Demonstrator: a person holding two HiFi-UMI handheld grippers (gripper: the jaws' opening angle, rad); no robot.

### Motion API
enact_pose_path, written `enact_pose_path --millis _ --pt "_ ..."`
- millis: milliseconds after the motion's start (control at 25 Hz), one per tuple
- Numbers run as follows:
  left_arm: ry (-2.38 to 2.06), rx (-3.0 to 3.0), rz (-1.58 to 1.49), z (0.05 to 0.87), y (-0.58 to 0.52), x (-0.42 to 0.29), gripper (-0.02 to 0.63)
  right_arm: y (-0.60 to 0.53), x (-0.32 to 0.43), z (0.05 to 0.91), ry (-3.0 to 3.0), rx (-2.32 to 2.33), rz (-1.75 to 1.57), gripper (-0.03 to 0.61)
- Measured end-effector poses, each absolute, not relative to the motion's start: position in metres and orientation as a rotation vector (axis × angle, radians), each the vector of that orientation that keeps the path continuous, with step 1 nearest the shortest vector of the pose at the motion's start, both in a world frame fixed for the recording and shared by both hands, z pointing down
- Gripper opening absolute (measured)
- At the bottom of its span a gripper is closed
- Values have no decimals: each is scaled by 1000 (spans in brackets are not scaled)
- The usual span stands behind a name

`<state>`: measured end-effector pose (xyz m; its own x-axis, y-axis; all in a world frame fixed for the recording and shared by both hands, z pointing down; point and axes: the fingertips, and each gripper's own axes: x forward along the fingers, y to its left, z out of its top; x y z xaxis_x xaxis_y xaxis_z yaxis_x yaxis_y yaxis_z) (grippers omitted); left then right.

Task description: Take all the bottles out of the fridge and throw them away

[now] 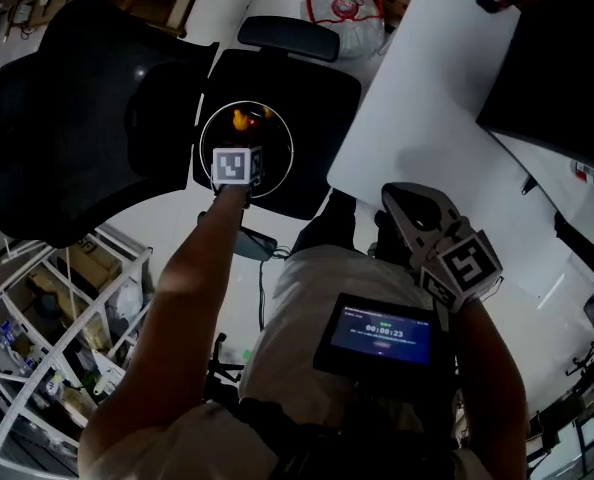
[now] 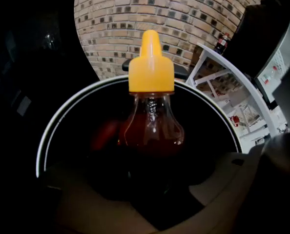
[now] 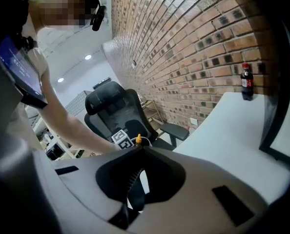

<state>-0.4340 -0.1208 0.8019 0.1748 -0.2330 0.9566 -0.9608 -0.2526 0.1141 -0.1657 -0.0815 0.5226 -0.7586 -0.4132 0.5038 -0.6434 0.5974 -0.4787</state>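
A small bottle (image 2: 151, 106) with an orange cap and red-brown liquid stands up between the jaws of my left gripper (image 2: 152, 179), which is shut on its lower body. In the head view the left gripper (image 1: 243, 136) points steeply down and holds the bottle (image 1: 241, 120) over a round black bin (image 1: 207, 133) with a white rim (image 2: 62, 116). Something red (image 2: 103, 133) lies inside the bin. My right gripper (image 3: 139, 149) is shut with nothing in it; it hangs close to the person's body (image 1: 397, 198), apart from the bin.
The bin stands against a black office chair (image 1: 77, 118). A white table (image 1: 427, 98) runs along the right, with a dark cola bottle (image 3: 246, 82) at its far end. A white wire rack (image 1: 47, 318) stands at lower left. A brick wall (image 3: 194, 43) is behind.
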Motion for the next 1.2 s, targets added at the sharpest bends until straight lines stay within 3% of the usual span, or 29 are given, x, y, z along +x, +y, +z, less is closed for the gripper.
enact_pose_path --millis 240,480,880,1200 --pt "-1068 1503 1211 834 -100 -437 285 -75 -151 537 -2459 896 964 2" --pt "-983 1347 1096 868 -91 -431 285 -71 -142 549 -2427 935 980 2" --pt "-727 1219 1410 901 -59 -426 287 -46 -110 570 -2287 945 1101 2" --pt "-774 1175 1522 903 -56 -426 291 -44 -117 568 -2315 927 1098 2"
